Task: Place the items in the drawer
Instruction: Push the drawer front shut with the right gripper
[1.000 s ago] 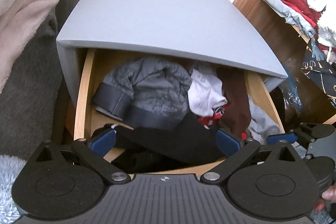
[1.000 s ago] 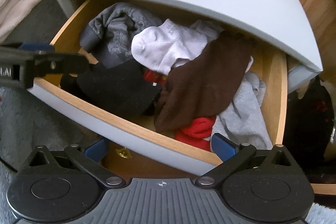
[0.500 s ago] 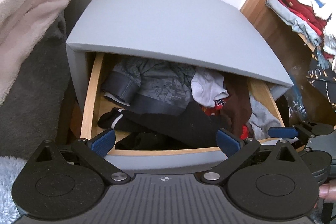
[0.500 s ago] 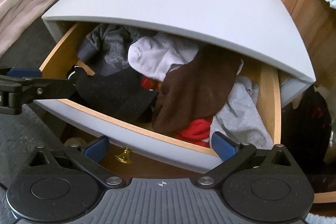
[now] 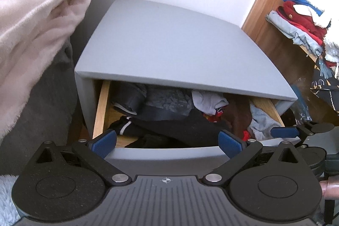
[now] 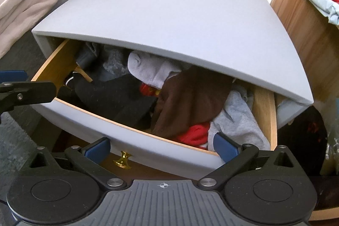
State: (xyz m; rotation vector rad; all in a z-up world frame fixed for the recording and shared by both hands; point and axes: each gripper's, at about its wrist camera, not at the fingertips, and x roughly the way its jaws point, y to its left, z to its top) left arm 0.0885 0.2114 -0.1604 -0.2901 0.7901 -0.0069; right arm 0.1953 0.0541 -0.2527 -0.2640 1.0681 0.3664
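Note:
A grey nightstand (image 5: 169, 41) has its top drawer (image 5: 169, 157) pulled partly out, the wooden sides showing. Inside lie a black garment (image 6: 118, 96), a brown sock (image 6: 190, 99), a white sock (image 6: 152, 71), something red (image 6: 195, 133) and a light grey cloth (image 6: 237, 120). My left gripper (image 5: 166, 143) is open and holds nothing, just in front of the drawer's front panel. My right gripper (image 6: 162, 148) is also open with nothing in it, near the drawer's right front corner, above a brass knob (image 6: 122, 159). Each gripper shows at the edge of the other's view.
A pink blanket (image 5: 31, 14) hangs over a dark surface to the left of the nightstand. At the right, a wooden shelf carries a pile of clothes (image 5: 303, 20), with a dark bag (image 5: 326, 90) below. A fluffy rug (image 5: 6, 194) lies at lower left.
Both grippers have drawn back and away from the drawer. The left one no longer straddles the black garment, which stays in the drawer. Less of the drawer's inside shows now.

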